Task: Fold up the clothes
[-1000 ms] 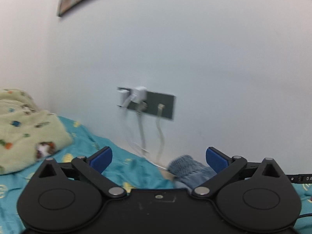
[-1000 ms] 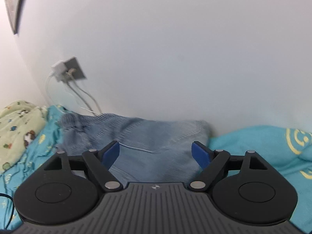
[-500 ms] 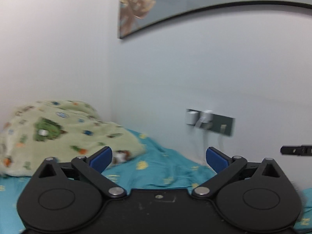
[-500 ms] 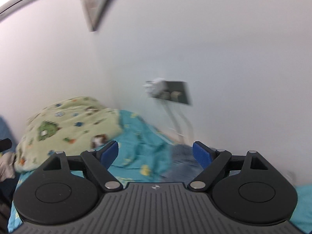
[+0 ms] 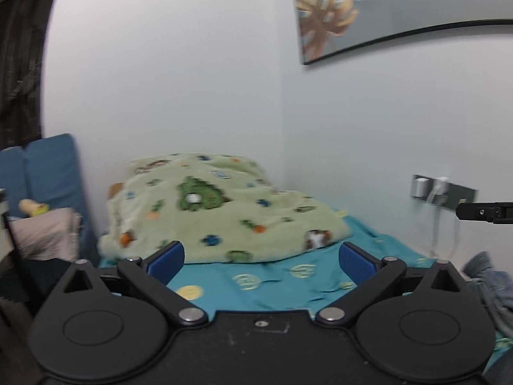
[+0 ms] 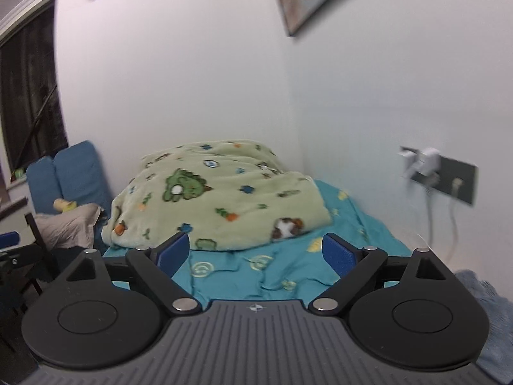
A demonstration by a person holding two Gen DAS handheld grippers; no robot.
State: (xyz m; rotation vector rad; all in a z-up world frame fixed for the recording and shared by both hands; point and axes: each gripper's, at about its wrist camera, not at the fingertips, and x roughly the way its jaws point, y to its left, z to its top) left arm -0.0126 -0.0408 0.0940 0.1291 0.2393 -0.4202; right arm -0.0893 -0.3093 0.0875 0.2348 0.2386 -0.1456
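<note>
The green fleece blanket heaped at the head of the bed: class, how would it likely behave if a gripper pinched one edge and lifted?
The green fleece blanket would probably drape and sag, since it lies in soft folds. Its plush pile suggests decent grip, not slippery. It looks bulky, so likely light for its size.

Ahead of my left gripper [image 5: 261, 258], mid-frame, a blanket [image 5: 218, 208] lies heaped on the bed sheet [image 5: 288, 285], pushed back into the corner of the walls. At the right edge of the frame the jeans [image 5: 490, 282] lie on the sheet below the wall socket [image 5: 442, 191]. A cushion [image 5: 51, 166] stands at the left edge, and a picture [image 5: 384, 9] hangs upper right.
</note>
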